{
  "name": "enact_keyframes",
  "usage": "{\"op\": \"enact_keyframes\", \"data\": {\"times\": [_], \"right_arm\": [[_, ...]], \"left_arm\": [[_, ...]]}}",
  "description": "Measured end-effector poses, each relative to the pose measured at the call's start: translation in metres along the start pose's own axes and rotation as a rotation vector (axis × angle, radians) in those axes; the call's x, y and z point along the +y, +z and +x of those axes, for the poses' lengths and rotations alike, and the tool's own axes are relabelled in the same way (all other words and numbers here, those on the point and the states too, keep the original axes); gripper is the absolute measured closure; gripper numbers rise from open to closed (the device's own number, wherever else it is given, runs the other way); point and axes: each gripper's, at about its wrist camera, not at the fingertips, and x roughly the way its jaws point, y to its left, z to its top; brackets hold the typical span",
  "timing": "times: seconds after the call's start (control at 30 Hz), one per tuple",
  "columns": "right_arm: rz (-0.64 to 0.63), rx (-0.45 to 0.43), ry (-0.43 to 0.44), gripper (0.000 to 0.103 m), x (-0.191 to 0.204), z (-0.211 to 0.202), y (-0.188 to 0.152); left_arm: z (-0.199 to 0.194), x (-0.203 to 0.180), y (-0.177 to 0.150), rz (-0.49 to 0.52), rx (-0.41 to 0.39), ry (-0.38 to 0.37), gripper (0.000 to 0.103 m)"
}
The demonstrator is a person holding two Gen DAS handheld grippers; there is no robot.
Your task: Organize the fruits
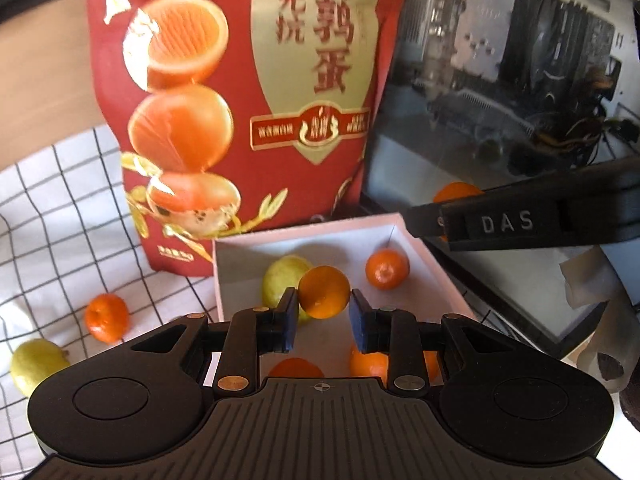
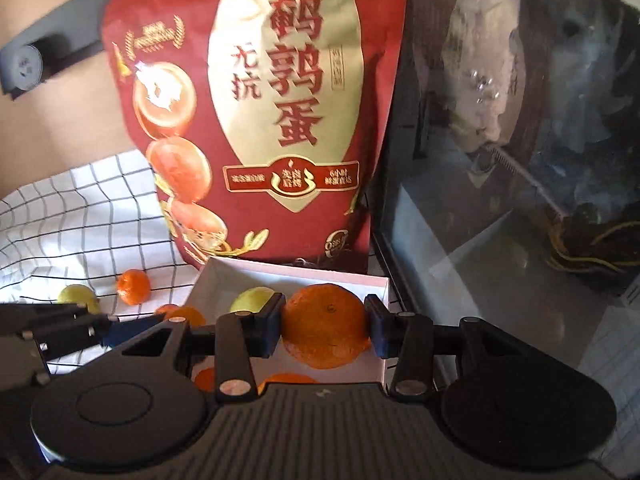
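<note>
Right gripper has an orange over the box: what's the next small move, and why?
Probably lower it a little and open. The right gripper is shut on an orange above the white box, which already holds a lemon and oranges. The left gripper also carries an orange, so release one at a time.

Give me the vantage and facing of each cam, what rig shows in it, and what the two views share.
Left wrist: sits on the left gripper, angled down at the box; shows its own fingers shut on a small orange, plus the other gripper's side at right.
Right wrist: sits on the right gripper, angled down at the box; shows its fingers shut on a big orange, the left gripper at lower left.
Shared: box, red bag, checked cloth, loose fruit, glass case.
</note>
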Motion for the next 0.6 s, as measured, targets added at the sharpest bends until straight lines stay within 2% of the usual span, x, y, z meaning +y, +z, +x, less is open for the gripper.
{"op": "enact_keyframes", "data": {"times": [0.17, 0.23, 0.33, 0.4, 0.47, 0.6], "right_arm": [[0.039, 0.066, 0.024, 0.060, -0.003, 0.027, -0.004], [0.054, 0.096, 0.027, 0.060, -0.003, 0.040, -0.008], [0.048, 0.129, 0.015, 0.060, 0.000, 0.057, -0.013], [0.045, 0.147, 0.006, 0.060, 0.003, 0.065, -0.015], [0.062, 0.176, 0.005, 0.059, 0.005, 0.071, -0.016], [0.043, 0.159, 0.017, 0.052, 0.011, 0.065, -0.016]], "left_arm": [[0.021, 0.008, -0.007, -0.036, 0.030, -0.046, 0.070], [0.028, 0.011, -0.012, -0.038, 0.038, -0.040, 0.070], [0.032, 0.017, -0.020, -0.056, 0.029, -0.060, 0.070], [0.028, 0.022, -0.025, -0.076, 0.008, -0.090, 0.070], [0.021, 0.024, -0.030, -0.089, -0.008, -0.083, 0.070], [-0.006, 0.039, -0.041, -0.167, -0.039, -0.088, 0.070]]}}
